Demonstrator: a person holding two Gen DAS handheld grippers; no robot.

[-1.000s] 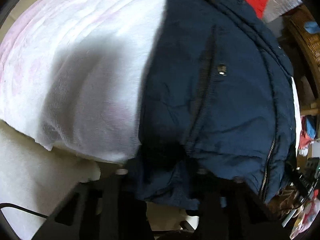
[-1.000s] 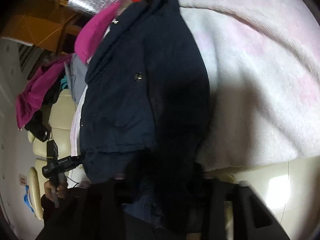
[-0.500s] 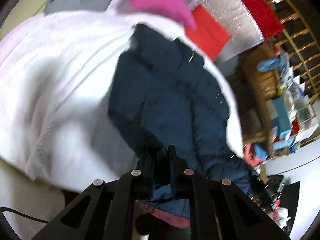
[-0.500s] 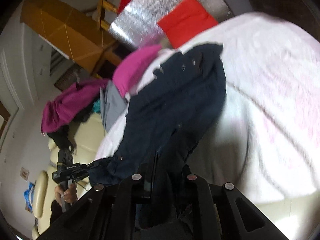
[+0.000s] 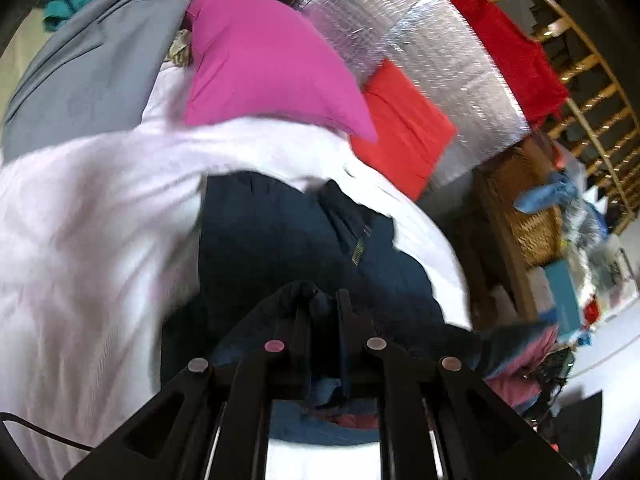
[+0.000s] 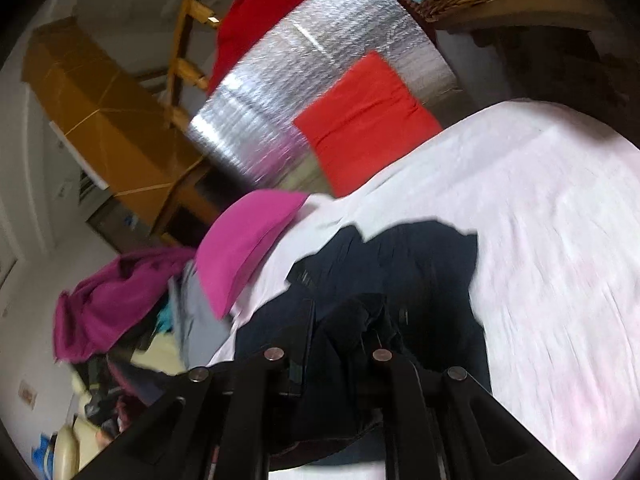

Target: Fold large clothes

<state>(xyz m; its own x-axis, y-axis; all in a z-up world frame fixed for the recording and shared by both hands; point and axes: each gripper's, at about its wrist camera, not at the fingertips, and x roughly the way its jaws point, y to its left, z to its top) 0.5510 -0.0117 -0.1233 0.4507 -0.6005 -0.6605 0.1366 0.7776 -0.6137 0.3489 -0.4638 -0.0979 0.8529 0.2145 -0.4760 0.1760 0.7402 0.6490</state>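
1. The left gripper (image 5: pixel 322 312) is clenched on a bunched fold of the navy jacket (image 5: pixel 280 248); dark cloth wells up between its two fingers and spills over their tips; the rest of the garment runs forward from the fingers across the white blanket (image 5: pixel 80 240).

2. The right gripper (image 6: pixel 344 324) likewise pinches a crumpled wad of the navy jacket (image 6: pixel 420 264); the cloth bulges up and over the gap between the fingers; the body of the jacket lies just ahead, its far edge ragged against the white blanket (image 6: pixel 560 240).

3. In both views the jacket lies on the blanket, drawn toward the grippers; a zip or label strip (image 5: pixel 359 246) shows on it in the left view only; the frames are blurred, so seams are hard to read.

4. Around the jacket the blanket shows bare cloth: to its left in the left view, to its right and beyond in the right view; the blanket's right edge curves off beside the jacket in the left view.

5. At the blanket's far edge lies a pink cushion (image 5: pixel 264 64), with a red cushion (image 5: pixel 404 128) beside it, against a silver foil sheet (image 5: pixel 420 60).

6. The left view alone shows a grey garment (image 5: pixel 80 72) beside the pink cushion and a wicker basket (image 5: pixel 536 232) to the right; the right view alone shows a magenta garment (image 6: pixel 108 292) heaped left of the blanket and a wooden cabinet (image 6: pixel 100 120) behind.
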